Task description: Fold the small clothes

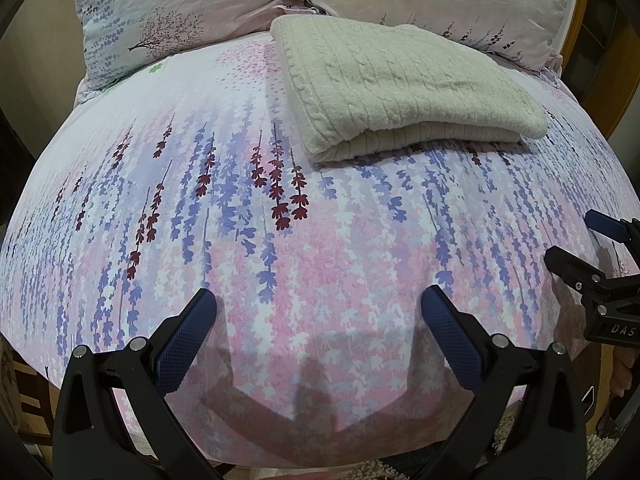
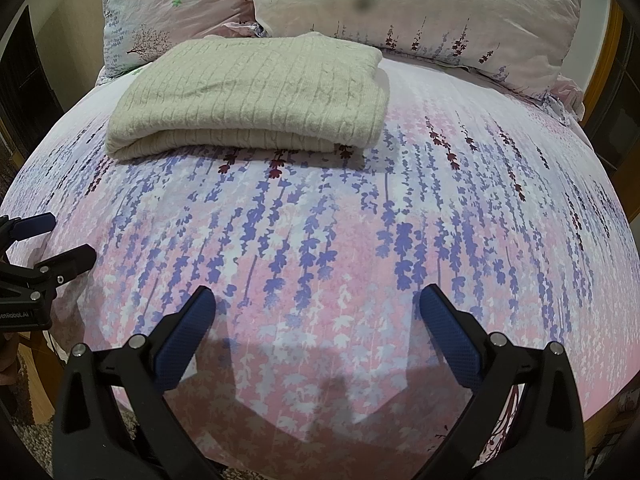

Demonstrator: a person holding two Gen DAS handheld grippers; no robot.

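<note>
A cream cable-knit sweater (image 1: 404,92) lies folded in a thick rectangle on the floral bed sheet (image 1: 200,184), far from me near the pillows. It also shows in the right wrist view (image 2: 256,100). My left gripper (image 1: 318,306) is open and empty, low over the near part of the bed. My right gripper (image 2: 318,304) is open and empty too, beside the left one. The right gripper shows at the right edge of the left wrist view (image 1: 576,240), and the left gripper at the left edge of the right wrist view (image 2: 64,236).
Two floral pillows (image 1: 180,12) (image 2: 420,4) lie against the head of the bed behind the sweater. A wooden bed frame (image 2: 608,56) runs along the right side. The bed's near edge is just below my grippers, with a shaggy rug (image 1: 508,436) on the floor.
</note>
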